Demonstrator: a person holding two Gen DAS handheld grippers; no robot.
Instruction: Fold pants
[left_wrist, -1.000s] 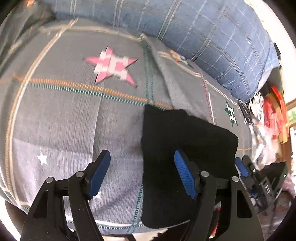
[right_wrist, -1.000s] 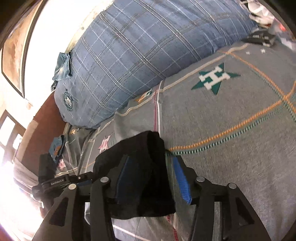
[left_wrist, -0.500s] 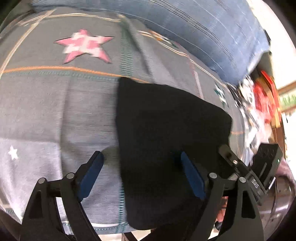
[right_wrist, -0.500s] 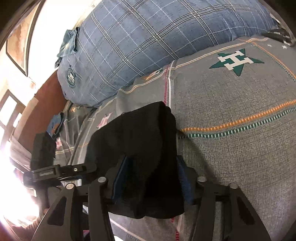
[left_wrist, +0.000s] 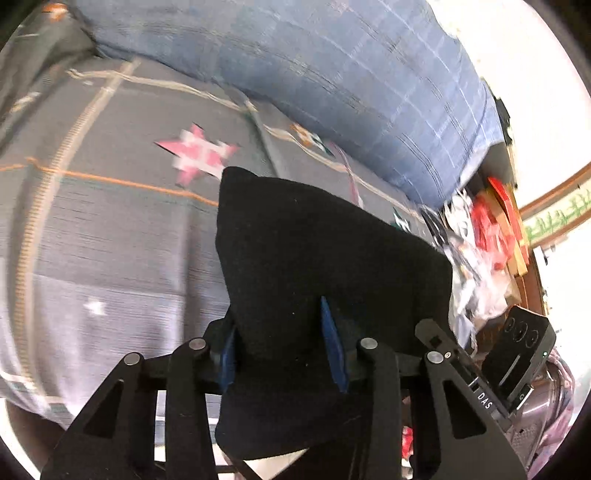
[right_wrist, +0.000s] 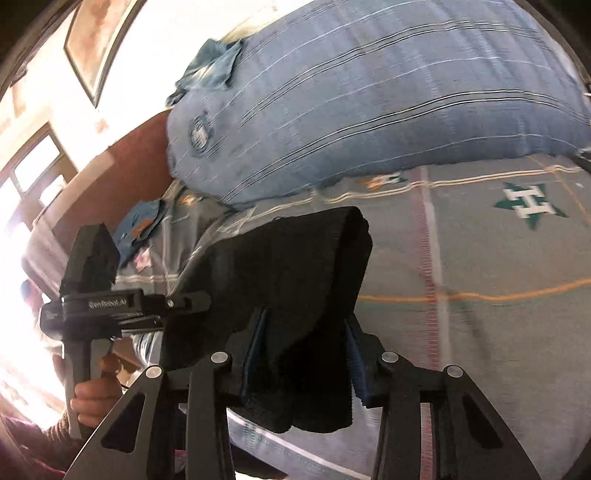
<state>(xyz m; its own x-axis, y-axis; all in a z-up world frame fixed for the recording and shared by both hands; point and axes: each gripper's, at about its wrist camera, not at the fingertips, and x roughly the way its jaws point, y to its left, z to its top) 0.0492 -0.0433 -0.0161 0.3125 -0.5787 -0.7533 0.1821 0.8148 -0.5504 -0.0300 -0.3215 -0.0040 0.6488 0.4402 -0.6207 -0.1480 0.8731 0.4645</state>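
I see a grey bedspread (left_wrist: 110, 240) with orange stitched lines covering the bed, a pink star patch (left_wrist: 197, 155) on the left-wrist side and a green star patch with a white H (right_wrist: 528, 203) on the right-wrist side. A large blue plaid pillow (right_wrist: 369, 99) lies along the far edge of the bedspread. The folded black fabric pants (left_wrist: 314, 258) hang in a thick bundle above the bedspread, carried at both ends. My left gripper (left_wrist: 282, 343) has one end of the bundle between its blue pads (left_wrist: 332, 347); the jaws are closing and both pads press into the cloth. My right gripper (right_wrist: 304, 354) takes the other end the same way, jaws closing, cloth draped over and below the fingers. In the right-wrist view the person's hand (right_wrist: 92, 398) grasps the left gripper's handle. Red and white clutter (left_wrist: 487, 229) sits beyond the pillow's end, too blurred to identify.
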